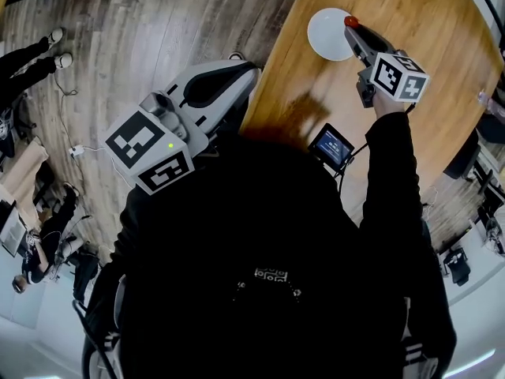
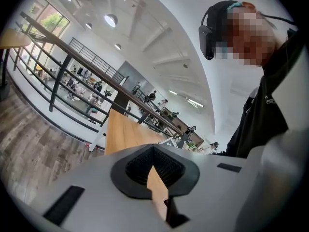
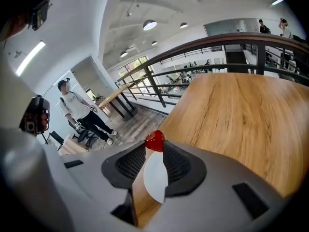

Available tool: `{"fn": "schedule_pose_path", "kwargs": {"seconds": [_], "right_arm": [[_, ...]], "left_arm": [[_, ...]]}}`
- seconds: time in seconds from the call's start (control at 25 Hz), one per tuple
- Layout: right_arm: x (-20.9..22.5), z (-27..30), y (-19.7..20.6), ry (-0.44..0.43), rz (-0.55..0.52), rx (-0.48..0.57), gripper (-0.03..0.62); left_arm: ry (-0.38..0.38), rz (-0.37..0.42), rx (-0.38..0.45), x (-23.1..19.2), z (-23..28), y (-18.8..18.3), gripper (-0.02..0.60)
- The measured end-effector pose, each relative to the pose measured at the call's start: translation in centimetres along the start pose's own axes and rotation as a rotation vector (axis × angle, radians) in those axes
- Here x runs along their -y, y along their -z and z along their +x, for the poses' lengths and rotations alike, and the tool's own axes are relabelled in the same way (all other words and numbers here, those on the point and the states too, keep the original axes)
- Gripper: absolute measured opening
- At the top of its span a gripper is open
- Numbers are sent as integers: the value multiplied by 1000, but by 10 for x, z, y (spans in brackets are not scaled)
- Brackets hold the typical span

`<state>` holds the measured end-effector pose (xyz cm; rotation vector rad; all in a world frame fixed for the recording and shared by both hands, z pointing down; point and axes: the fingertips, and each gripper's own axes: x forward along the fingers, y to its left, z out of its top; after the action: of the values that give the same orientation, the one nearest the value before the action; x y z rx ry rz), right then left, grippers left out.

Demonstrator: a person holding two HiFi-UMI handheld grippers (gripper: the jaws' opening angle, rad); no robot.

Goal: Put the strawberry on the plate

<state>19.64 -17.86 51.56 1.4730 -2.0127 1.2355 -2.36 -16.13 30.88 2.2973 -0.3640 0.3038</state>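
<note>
Small red strawberry (image 3: 155,140) is pinched at the very tips of the right gripper (image 3: 155,145), hanging over the round white plate (image 1: 325,36). In the head view it sits at the plate's rim, on the side nearest the gripper body, not over the plate's centre. The right gripper view shows the plate's white face straight below, between the jaws. Height above the plate: cannot tell.

Handling, as a guess: light, soft, bruises easily if real. Tapered and a bit slick, so it could squirt out of a tip pinch. Best hold is across the widest part with a light squeeze — the current grip looks about there, but only on the tip ends, so there is little margin.

Right fingers (image 3: 177,162): partly apart, clamped on the strawberry from both sides, touching nothing else.

Left gripper (image 2: 153,150): well apart from the plate, back toward the person, by the edge of the light wooden table (image 1: 442,133). Its jaws meet at the tips — nothing between them.
</note>
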Motion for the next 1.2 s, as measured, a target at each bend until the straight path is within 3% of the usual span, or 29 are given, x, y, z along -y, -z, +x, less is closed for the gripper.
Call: {"fn": "schedule_pose_path", "kwargs": {"seconds": [0.56,1.2], "right_arm": [[25,22,51,73,-10,-142,123],[45,31,68,180,-33,-223,127]], "left_arm": [[-8,-30,4,-3,-6,9,-2],[-14,-51,-2,-12,-5,11,-2]]}}
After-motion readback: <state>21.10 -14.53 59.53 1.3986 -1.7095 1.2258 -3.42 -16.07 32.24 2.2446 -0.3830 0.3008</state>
